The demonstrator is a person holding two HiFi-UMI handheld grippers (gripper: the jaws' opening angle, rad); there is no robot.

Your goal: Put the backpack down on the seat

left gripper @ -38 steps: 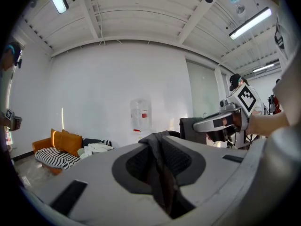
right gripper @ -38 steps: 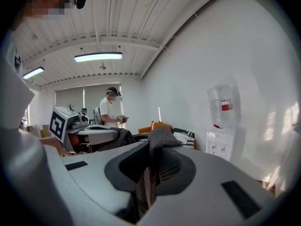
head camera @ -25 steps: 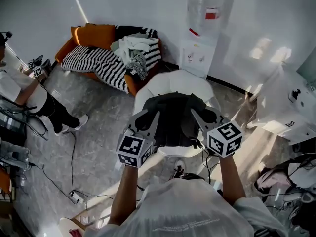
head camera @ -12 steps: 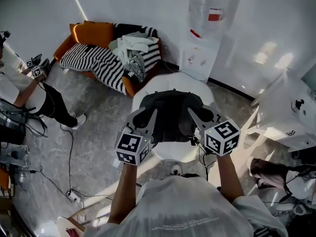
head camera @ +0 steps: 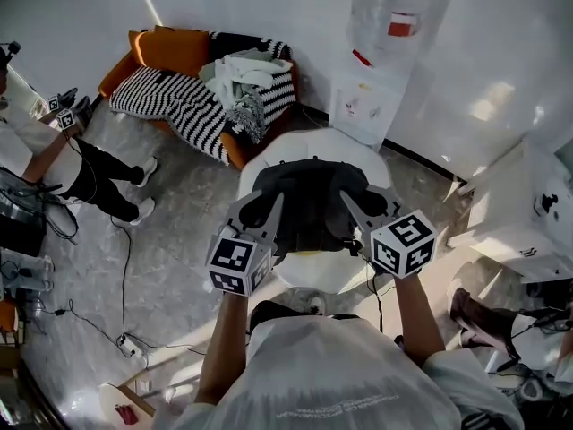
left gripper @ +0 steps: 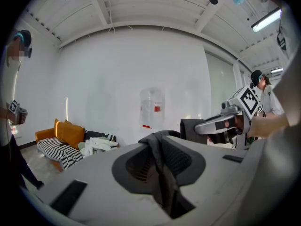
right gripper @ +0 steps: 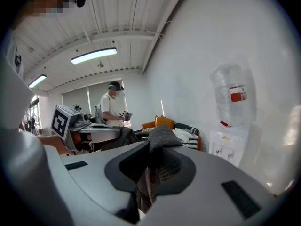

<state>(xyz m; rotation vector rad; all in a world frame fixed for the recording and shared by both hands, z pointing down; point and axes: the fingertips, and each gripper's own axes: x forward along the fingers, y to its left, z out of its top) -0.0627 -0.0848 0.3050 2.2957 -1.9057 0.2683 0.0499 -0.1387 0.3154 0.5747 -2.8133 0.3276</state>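
A black backpack [head camera: 309,206] hangs over the round white seat [head camera: 273,164], carried between both grippers. My left gripper [head camera: 261,204] grips it on its left side, my right gripper [head camera: 363,201] on its right side. In the left gripper view the jaws [left gripper: 162,173] are shut on a dark strap [left gripper: 157,147] that runs up out of them. In the right gripper view the jaws [right gripper: 148,173] pinch a grey-black strap [right gripper: 160,142] the same way. Whether the backpack's bottom touches the seat is hidden by the bag itself.
An orange sofa [head camera: 170,56] with a striped blanket and clothes stands behind the seat. A water dispenser [head camera: 367,101] is against the wall. A person [head camera: 54,150] stands at the left, cables [head camera: 125,330] lie on the floor, and a white table [head camera: 528,213] is at the right.
Both grippers keep their hold on the backpack. The bag has shifted slightly farther over the seat, and the head view has drifted a little.
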